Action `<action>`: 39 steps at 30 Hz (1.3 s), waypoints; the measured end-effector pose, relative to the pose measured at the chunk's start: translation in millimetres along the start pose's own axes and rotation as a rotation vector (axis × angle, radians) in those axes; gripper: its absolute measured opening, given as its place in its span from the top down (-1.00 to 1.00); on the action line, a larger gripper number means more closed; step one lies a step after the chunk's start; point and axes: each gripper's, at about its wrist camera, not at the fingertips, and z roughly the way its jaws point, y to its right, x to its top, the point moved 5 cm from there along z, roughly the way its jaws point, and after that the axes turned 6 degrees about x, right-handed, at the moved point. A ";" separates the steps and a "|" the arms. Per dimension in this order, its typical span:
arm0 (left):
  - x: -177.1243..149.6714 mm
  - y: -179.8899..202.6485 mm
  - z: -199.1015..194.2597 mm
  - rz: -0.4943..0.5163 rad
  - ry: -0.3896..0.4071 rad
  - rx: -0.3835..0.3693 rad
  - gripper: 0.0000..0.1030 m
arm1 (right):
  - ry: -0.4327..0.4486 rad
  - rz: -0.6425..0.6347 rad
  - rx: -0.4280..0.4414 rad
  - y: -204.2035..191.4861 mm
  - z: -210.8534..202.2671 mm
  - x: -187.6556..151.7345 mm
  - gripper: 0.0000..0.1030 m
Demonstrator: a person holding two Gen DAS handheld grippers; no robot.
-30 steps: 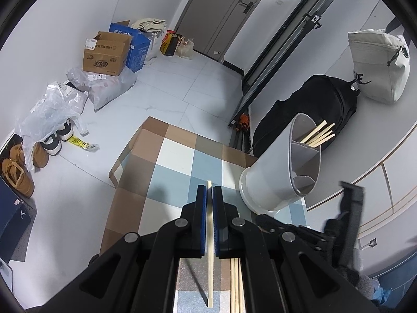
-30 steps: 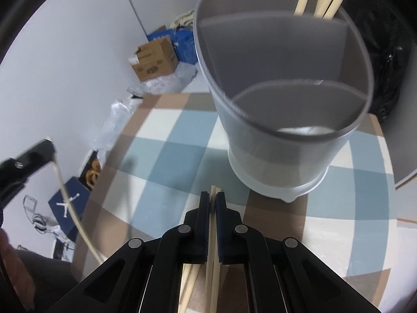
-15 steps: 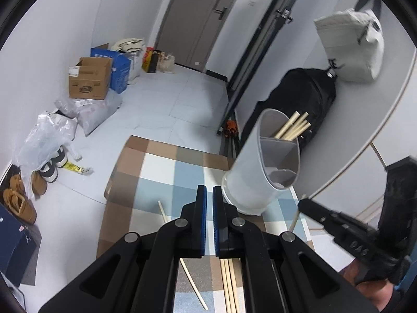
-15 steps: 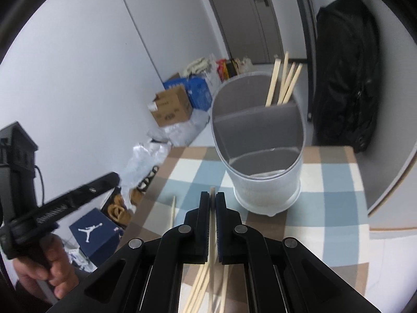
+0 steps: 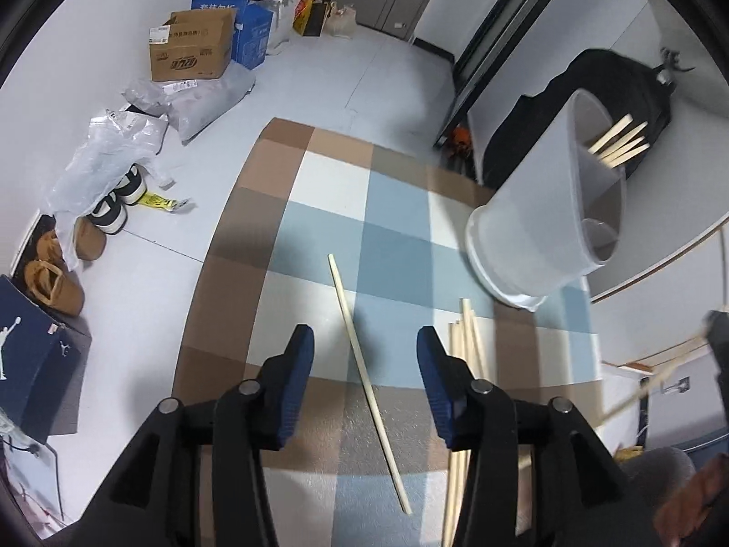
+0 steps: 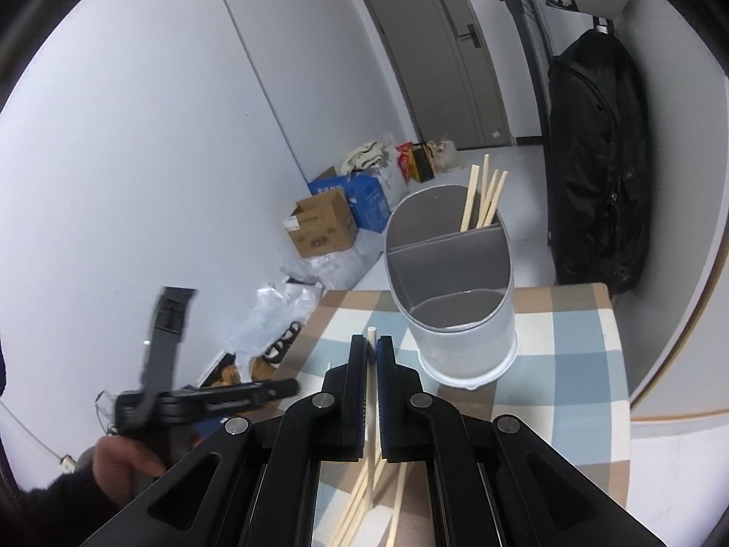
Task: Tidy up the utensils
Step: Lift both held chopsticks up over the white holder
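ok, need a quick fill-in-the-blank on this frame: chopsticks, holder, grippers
1. The right gripper is shut on one ____.
2. The chopsticks already in the grey holder stand in its ____ compartment.
3. The single chopstick between the opening left gripper fingers lies on the ____ tablecloth.

Missing: chopstick; far; checked

Checked tablecloth [image 5: 319,228] in brown, white and blue squares covers the table. Floor beside it: brown cardboard box [image 5: 191,52] touching a blue carton [image 5: 248,36] — both against the wall. Grey plastic mailer bags [image 5: 205,100] lie just in front of the box. Sneakers [image 5: 116,203] and tan shoes [image 5: 57,269] nearer. Black backpack [image 6: 592,159] hangs by the grey door [image 6: 437,45].
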 end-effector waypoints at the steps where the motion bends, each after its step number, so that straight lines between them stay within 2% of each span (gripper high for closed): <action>1: 0.0 0.2 4.7 0.005 -0.017 0.019 0.18 | 0.006 0.003 0.003 2.5 -2.1 0.0 0.93; 7: 10.6 -2.1 37.6 0.028 -0.092 0.124 0.18 | 0.024 0.033 0.026 17.8 -4.9 -0.1 0.93; 10: 19.5 2.6 45.4 0.063 -0.097 0.159 0.18 | 0.029 0.053 0.042 22.9 -5.3 0.2 0.93; 12: 22.1 7.4 54.2 0.106 -0.128 0.201 0.19 | 0.036 0.065 0.051 26.3 -6.4 1.2 0.93; 14: 21.5 8.6 59.7 0.129 -0.141 0.238 0.35 | 0.040 0.073 0.056 29.1 -7.5 2.2 0.93; 15: 21.8 9.6 59.2 0.135 -0.138 0.233 0.60 | 0.042 0.074 0.059 30.3 -7.8 3.1 0.93; 16: 22.0 9.6 59.6 0.140 -0.141 0.245 0.65 | 0.044 0.074 0.062 30.4 -8.4 3.4 0.93; 18: 22.5 8.9 58.8 0.136 -0.135 0.260 0.96 | 0.049 0.073 0.065 31.3 -8.9 4.4 0.93; 22: 25.6 9.0 57.0 0.084 -0.137 0.187 1.00 | 0.050 0.077 0.071 33.6 -7.8 5.0 0.93; 27: 31.4 18.5 13.6 0.093 0.016 0.160 1.00 | 0.059 0.077 0.073 34.0 -10.8 8.5 0.93; 32: 32.2 33.5 -49.0 0.077 0.180 0.075 1.00 | 0.075 0.072 0.066 31.2 -15.9 12.3 0.93; 39: 40.6 66.1 -93.7 0.126 0.297 -0.001 1.00 | 0.102 0.043 0.053 18.8 -28.5 19.2 0.93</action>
